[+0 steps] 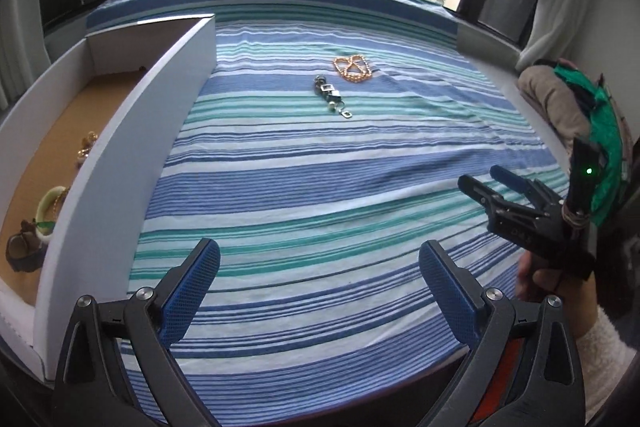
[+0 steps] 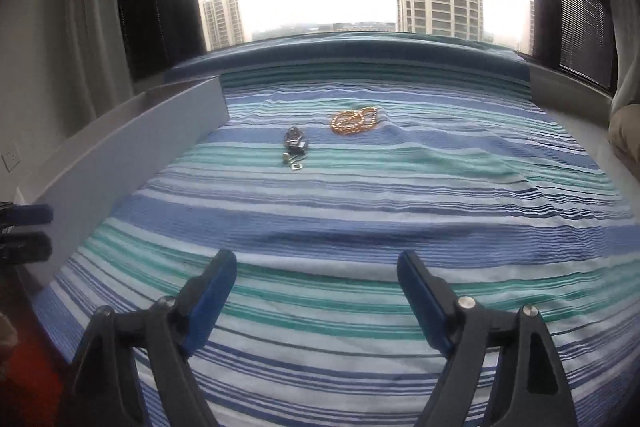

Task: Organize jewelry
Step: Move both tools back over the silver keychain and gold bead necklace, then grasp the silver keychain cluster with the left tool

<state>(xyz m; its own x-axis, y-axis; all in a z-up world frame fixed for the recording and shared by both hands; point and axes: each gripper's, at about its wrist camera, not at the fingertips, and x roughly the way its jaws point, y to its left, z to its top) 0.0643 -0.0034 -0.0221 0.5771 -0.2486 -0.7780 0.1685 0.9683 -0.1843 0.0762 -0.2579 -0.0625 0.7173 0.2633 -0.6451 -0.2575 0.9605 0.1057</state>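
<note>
A gold bead necklace (image 1: 353, 68) lies bunched on the striped cloth, far from both grippers; it also shows in the right wrist view (image 2: 354, 121). A dark metal chain with square links (image 1: 332, 95) lies just in front of it, also seen in the right wrist view (image 2: 295, 148). A white box (image 1: 120, 163) with a brown floor stands at the left and holds a pale bangle (image 1: 50, 207), a gold piece (image 1: 87, 145) and a dark piece (image 1: 25, 247). My left gripper (image 1: 318, 281) is open and empty. My right gripper (image 2: 316, 291) is open and empty, and it shows at the right in the left wrist view (image 1: 482, 181).
The blue, teal and white striped cloth (image 1: 320, 195) covers the surface up to a window ledge. A heap of brown and green cloth (image 1: 560, 107) lies at the far right. The box wall (image 2: 120, 155) runs along the left side.
</note>
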